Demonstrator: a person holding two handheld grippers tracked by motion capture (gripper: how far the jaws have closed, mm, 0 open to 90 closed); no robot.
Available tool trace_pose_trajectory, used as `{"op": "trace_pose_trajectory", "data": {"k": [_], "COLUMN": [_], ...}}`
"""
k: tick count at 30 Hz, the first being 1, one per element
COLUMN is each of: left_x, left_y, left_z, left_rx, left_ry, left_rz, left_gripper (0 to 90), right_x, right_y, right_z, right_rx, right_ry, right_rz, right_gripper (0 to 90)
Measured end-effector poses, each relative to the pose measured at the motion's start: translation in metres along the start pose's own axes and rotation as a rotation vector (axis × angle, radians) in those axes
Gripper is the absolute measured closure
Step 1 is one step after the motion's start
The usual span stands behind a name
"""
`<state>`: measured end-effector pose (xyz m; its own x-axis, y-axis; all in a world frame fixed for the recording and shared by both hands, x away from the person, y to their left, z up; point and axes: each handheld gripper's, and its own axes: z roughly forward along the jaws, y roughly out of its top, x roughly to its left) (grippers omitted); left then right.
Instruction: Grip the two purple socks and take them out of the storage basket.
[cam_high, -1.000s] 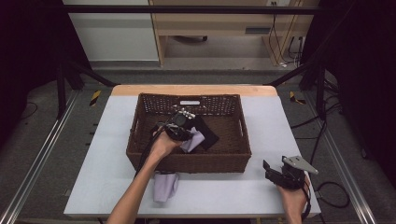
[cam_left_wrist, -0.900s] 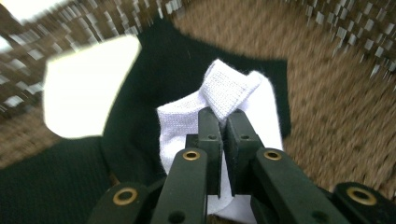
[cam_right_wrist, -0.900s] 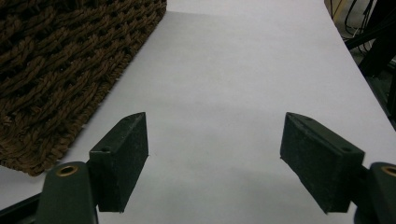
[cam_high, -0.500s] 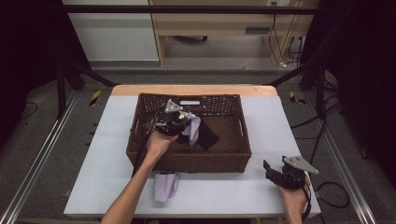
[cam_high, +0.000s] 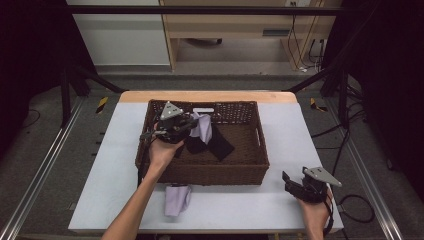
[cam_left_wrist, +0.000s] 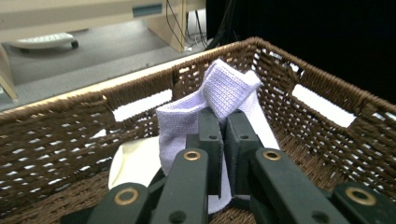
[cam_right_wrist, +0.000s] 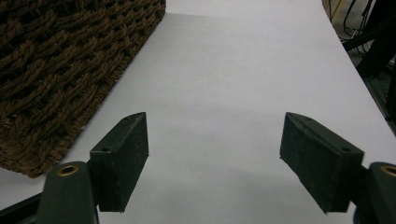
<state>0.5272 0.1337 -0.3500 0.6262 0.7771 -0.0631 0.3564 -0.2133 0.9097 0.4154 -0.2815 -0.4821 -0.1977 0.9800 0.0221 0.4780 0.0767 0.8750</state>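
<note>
Inside the wicker basket (cam_high: 250, 167), toward its back left corner, lavender sock (cam_high: 202, 127) hangs lifted off the floor, pinched in the left gripper (cam_high: 186, 125); the left gripper view shows the jaws nearly together with sock fabric (cam_left_wrist: 219, 93) squeezed between them and draped over their tips, basket wall (cam_left_wrist: 56, 135) just behind. Below it, dark clothing (cam_high: 212, 145) lies on the basket bottom, and a pale, whitish item (cam_left_wrist: 133, 161) sits beside the sock near the wall. Second lavender sock (cam_high: 177, 199) lies crumpled on the table outside the basket, just in front of its near wall, beside the person's left forearm. Right gripper (cam_high: 292, 182) rests at the table's near right corner, well apart from the basket, jaws spread wide with nothing between them; right gripper view shows bare tabletop (cam_right_wrist: 224, 93) between the pads and basket corner (cam_right_wrist: 60, 70) at left. Table (cam_high: 115, 165) is white or pale grey with a wooden far edge. Room is dim: grey floor, metal rails on both sides, a light wooden bench or desk behind, cables at right, black drapes or dark surrounds at the sides.
</note>
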Motion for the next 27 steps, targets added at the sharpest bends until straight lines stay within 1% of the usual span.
{"op": "trace_pose_trajectory", "data": {"k": [4, 5, 6, 8, 13, 18, 20, 22, 27], "left_x": [0.0, 0.0, -0.001, -0.003, -0.008, -0.013, -0.015, -0.015, -0.014], "left_y": [0.003, 0.004, 0.004, 0.005, 0.009, 0.01, 0.009, 0.008, 0.003], "left_z": [-0.015, -0.019, -0.023, -0.032, -0.058, -0.081, -0.089, -0.097, -0.117], "left_rx": [-0.033, -0.038, -0.046, -0.057, -0.098, -0.121, -0.128, -0.136, -0.158], "left_ry": [-0.01, -0.021, -0.023, -0.028, -0.036, -0.066, -0.071, -0.073, -0.082], "left_rz": [0.0, 0.002, 0.004, 0.017, 0.029, 0.04, 0.045, 0.043, 0.021], "left_gripper": [85.2, 85.2, 85.3, 85.3, 85.2, 85.2, 85.2, 85.2, 85.2], "right_x": [0.0, 0.0, 0.0, 0.0, -0.001, 0.0, 0.001, 0.001, 0.002], "right_y": [0.0, 0.0, 0.0, 0.0, 0.0, 0.0, 0.0, 0.0, 0.0], "right_z": [0.0, 0.0, 0.0, -0.001, -0.002, -0.002, -0.002, -0.003, -0.003], "right_rx": [0.0, 0.0, -0.001, -0.001, -0.006, -0.006, -0.006, -0.009, -0.01], "right_ry": [-0.001, -0.001, -0.002, -0.003, -0.006, -0.001, 0.001, 0.002, 0.004], "right_rz": [0.0, -0.001, -0.002, 0.0, -0.001, -0.002, -0.001, -0.004, -0.004], "right_gripper": [23.9, 23.9, 23.9, 23.9, 23.9, 23.9, 23.9, 23.9, 23.9]}}
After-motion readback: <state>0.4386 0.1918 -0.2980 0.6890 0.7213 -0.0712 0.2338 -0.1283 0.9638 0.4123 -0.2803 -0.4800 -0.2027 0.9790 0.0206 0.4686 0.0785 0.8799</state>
